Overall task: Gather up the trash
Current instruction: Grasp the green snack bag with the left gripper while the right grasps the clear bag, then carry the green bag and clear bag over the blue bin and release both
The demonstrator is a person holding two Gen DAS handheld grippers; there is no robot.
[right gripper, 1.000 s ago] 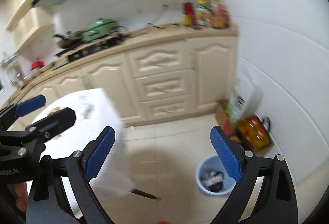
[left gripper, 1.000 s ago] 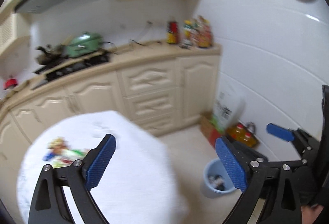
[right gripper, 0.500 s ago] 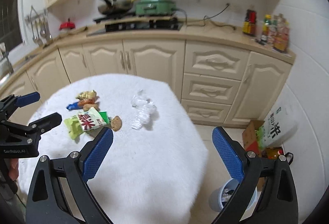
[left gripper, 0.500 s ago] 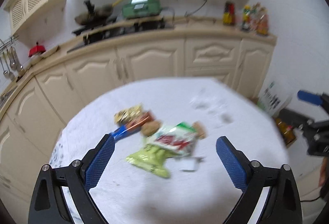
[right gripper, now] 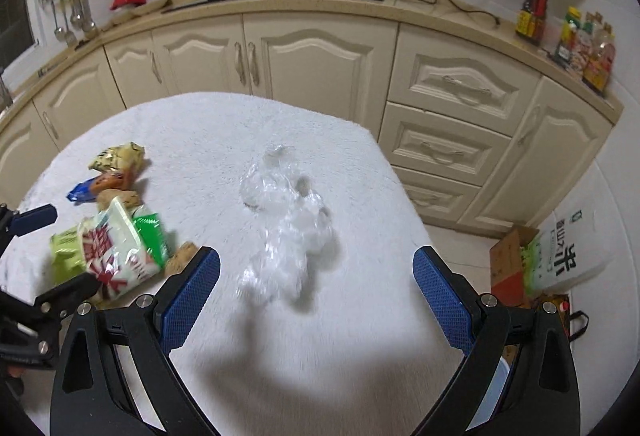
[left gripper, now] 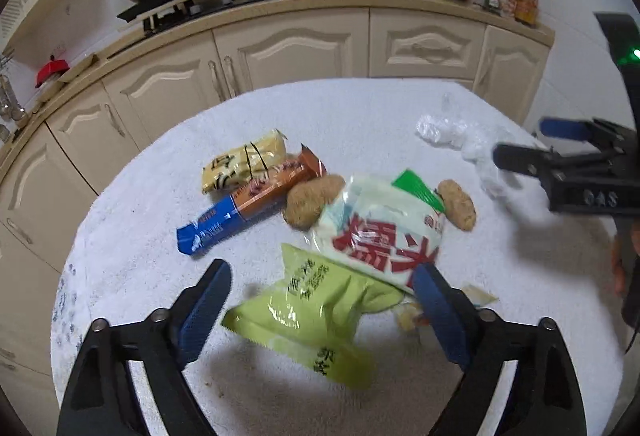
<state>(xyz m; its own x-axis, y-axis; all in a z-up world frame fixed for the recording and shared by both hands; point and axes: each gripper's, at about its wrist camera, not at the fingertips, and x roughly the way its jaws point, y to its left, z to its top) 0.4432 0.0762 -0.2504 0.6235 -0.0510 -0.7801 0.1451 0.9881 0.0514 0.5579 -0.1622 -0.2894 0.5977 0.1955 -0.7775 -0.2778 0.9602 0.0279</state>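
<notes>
- Nothing appears collected yet: both grippers hang above the desk [right gripper: 224, 124], each spread wide with nothing between the fingers.
- The left gripper [left gripper: 322, 300] sits over the yellow-green packet [left gripper: 316, 316] near the desk's near edge, the likeliest first grab.
- Partly lying on that packet is the white-and-red bag [left gripper: 380, 232], with two brown lumps [left gripper: 312, 200] touching it on either side, and a blue-orange wrapper [left gripper: 248, 208] and yellow wrapper [left gripper: 244, 166] just beyond it.
- The right gripper [right gripper: 316, 276] points at the crumpled clear plastic [right gripper: 288, 220] towards the desk's right edge.
- All of it is left to pick up; no bin shows clearly in these views.
</notes>
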